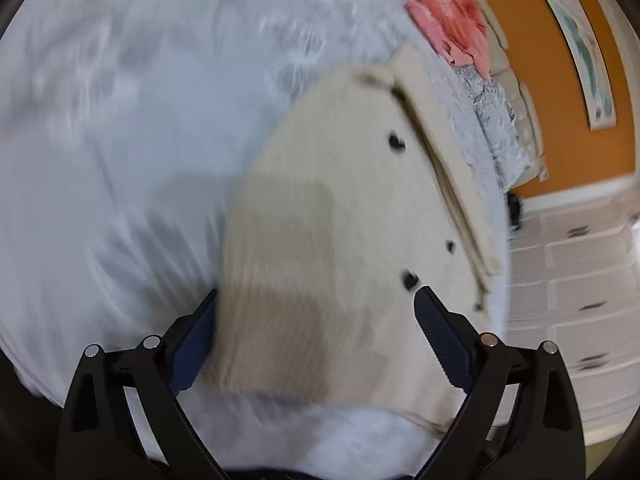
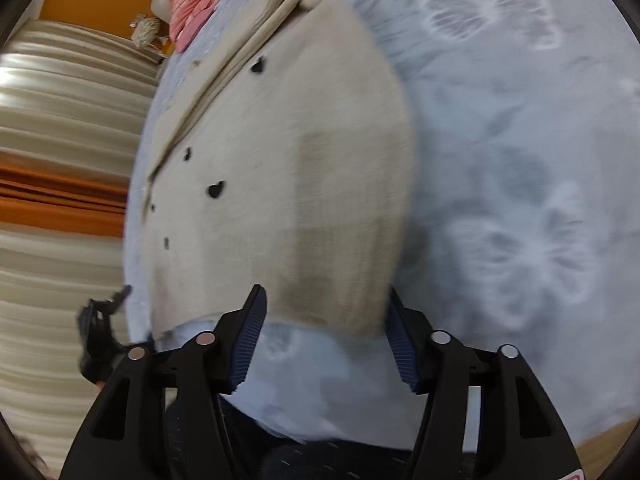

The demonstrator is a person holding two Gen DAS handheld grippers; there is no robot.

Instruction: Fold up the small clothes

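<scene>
Cream garment [image 1: 340, 208] with black heart marks lies folded flat on the pale blue bedspread [image 1: 120, 120], near the bed edge. Left hand-held gripper [image 1: 316, 320] jaws wide apart, right hand-held gripper [image 2: 324, 320] jaws parted, neither gripping anything. Pink cloth [image 1: 448, 20] further up the bed

Bed covered in a pale blue sheet with a faint white butterfly print [image 2: 520, 120], a cream ribbed knit garment with small black heart marks [image 2: 280, 152] lying flat on it — a crumpled coral-pink cloth [image 1: 448, 20] near the far end.
</scene>
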